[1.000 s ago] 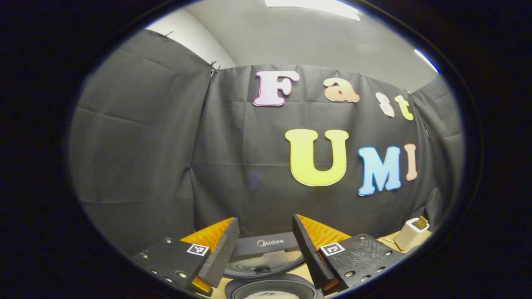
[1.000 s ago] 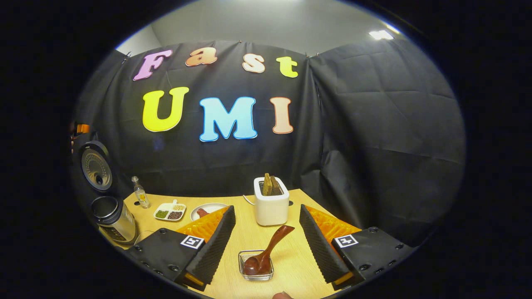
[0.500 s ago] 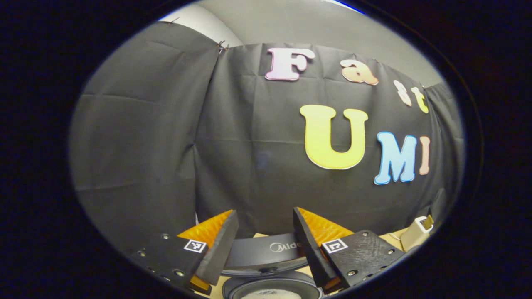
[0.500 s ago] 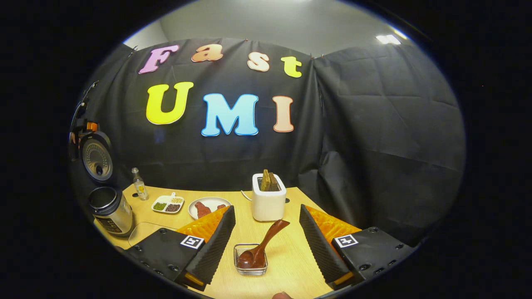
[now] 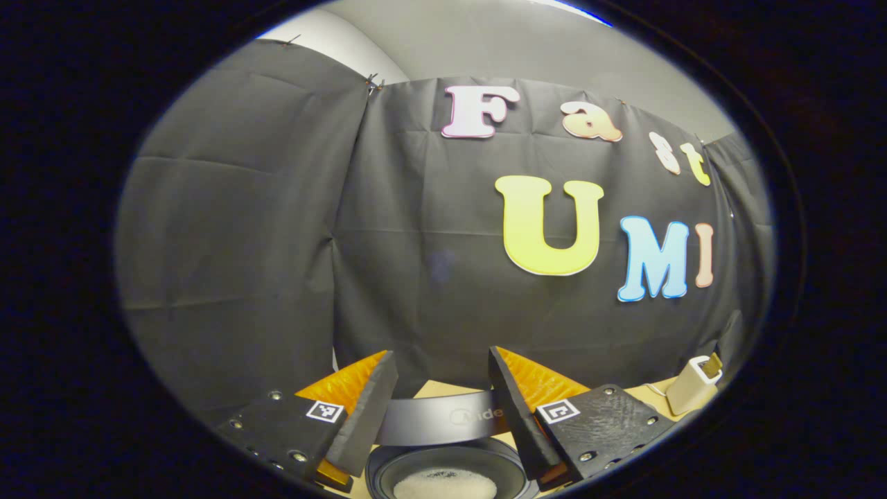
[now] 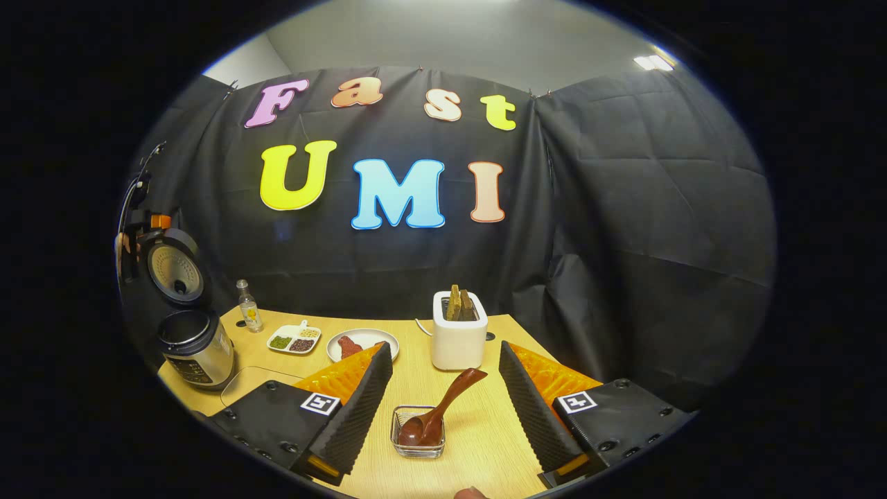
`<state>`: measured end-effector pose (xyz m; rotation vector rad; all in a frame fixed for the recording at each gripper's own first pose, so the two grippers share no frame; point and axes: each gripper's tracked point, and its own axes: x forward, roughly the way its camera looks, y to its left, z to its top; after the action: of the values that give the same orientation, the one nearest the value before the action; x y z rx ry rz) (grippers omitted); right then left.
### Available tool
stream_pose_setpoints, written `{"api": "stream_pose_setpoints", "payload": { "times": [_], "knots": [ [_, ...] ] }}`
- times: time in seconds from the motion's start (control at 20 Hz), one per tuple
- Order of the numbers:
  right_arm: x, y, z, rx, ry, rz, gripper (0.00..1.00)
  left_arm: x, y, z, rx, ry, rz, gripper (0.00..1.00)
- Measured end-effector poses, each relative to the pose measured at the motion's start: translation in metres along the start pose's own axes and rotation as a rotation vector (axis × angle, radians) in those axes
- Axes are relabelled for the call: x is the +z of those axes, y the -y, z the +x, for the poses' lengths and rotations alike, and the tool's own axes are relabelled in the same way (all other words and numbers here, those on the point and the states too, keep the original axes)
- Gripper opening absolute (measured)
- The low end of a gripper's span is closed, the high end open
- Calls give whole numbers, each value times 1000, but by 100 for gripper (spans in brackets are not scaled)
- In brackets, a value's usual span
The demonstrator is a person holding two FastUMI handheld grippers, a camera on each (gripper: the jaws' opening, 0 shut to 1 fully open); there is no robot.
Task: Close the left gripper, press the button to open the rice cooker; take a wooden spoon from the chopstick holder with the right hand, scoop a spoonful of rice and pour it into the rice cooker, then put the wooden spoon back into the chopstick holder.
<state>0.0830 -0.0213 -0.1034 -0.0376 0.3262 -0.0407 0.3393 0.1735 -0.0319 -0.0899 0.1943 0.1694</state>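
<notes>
In the left gripper view, the left gripper [image 5: 442, 395] is spread wide, holding nothing, above the round rice cooker [image 5: 443, 471], whose dark pot holds grainy white rice [image 5: 445, 484].

In the right gripper view, the right gripper [image 6: 445, 388] gapes empty over a smooth wooden spoon [image 6: 438, 413] leaning in a clear square chopstick holder [image 6: 418, 443] on the wood-grain table [image 6: 485, 443].

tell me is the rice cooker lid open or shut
Open: the rice cooker lid stands raised behind the pot, whose mouth is uncovered.

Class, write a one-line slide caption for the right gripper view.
Open right gripper faces a wooden spoon resting in a small clear dish, rice cooker lid up at left.
</notes>
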Motion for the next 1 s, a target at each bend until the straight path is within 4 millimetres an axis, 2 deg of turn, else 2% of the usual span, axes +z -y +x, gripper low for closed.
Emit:
{"api": "stream_pose_setpoints", "payload": {
  "times": [0.3, 0.55, 0.6, 1.0],
  "knots": [
    [4, 10, -4, 51, 16, 15, 98, -37, 13, -47, 3, -32, 14, 83],
    [-1, 19, -10, 80, 6, 7, 98, -78, 20, -82, 1, -58, 27, 86],
    [-3, 21, -11, 81, 4, 7, 98, -87, 22, -88, 3, -65, 30, 83],
    [-8, 32, -19, 80, -6, 18, 98, -156, 29, -108, 11, -123, 56, 83]
  ]
}}
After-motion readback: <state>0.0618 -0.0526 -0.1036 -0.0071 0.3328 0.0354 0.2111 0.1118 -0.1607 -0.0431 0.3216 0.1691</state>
